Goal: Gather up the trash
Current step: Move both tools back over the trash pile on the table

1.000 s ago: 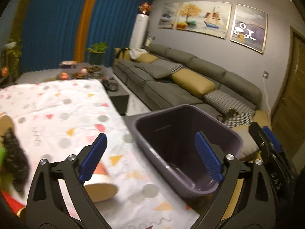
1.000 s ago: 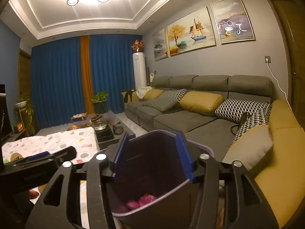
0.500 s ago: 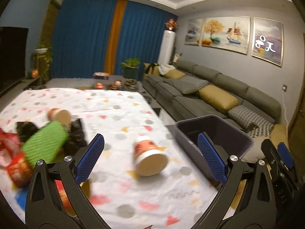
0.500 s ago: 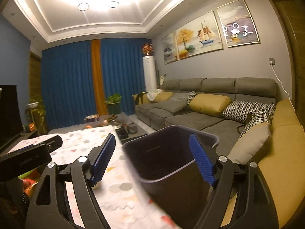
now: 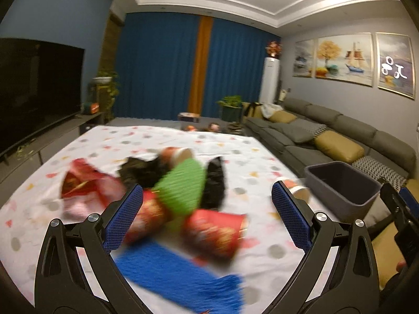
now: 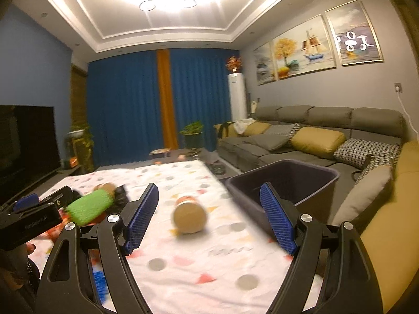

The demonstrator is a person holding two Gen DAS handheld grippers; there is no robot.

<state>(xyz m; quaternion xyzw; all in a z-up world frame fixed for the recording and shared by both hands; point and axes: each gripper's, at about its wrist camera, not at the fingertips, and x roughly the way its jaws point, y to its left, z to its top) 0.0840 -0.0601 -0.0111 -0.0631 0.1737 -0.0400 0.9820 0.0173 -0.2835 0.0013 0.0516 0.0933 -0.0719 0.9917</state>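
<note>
Right wrist: bin [image 6: 282,180] beside table edge [image 6: 217,180]

right gripper [image 6: 209,217] jaws apart, empty | cup [image 6: 189,216] on its side on table [image 6: 209,269] | bin [image 6: 285,183] beside

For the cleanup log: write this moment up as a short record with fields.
surface: table with dotted cloth
trash pile: green foam sleeve, red cup, black bag, red wrapper, blue sheet
stray item: paper cup lying on its side, apart from the pile
bin: grey bin at the table's edge beside the sofa
left hand-held gripper: open, nothing held
right hand-held gripper: open, nothing held
</note>
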